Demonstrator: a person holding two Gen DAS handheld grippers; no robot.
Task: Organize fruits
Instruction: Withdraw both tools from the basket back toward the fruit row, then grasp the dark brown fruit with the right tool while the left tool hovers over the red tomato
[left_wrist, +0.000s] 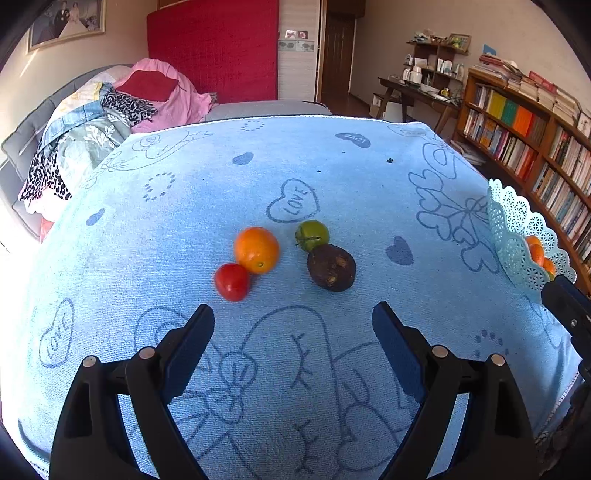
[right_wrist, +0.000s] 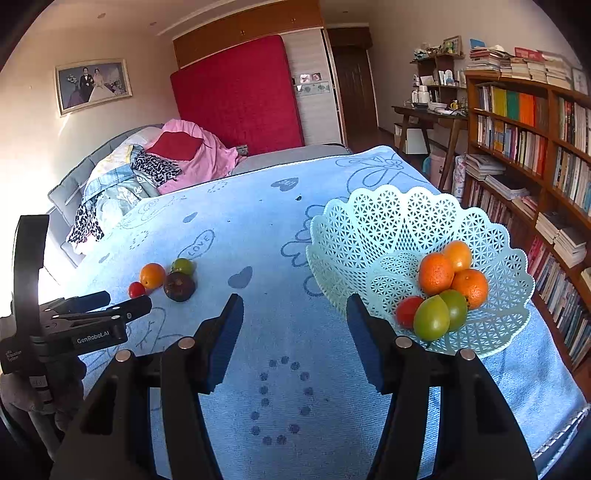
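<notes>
Pale mint lattice basket on light-blue, heart-printed towel

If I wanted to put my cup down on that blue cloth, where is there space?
Bare cloth lies between the loose fruit group and the lace basket, and beyond the fruit toward the far edge. It is crowded where the orange, red tomato, green tomato and dark fruit cluster; the basket is already heaped on one side.
</notes>
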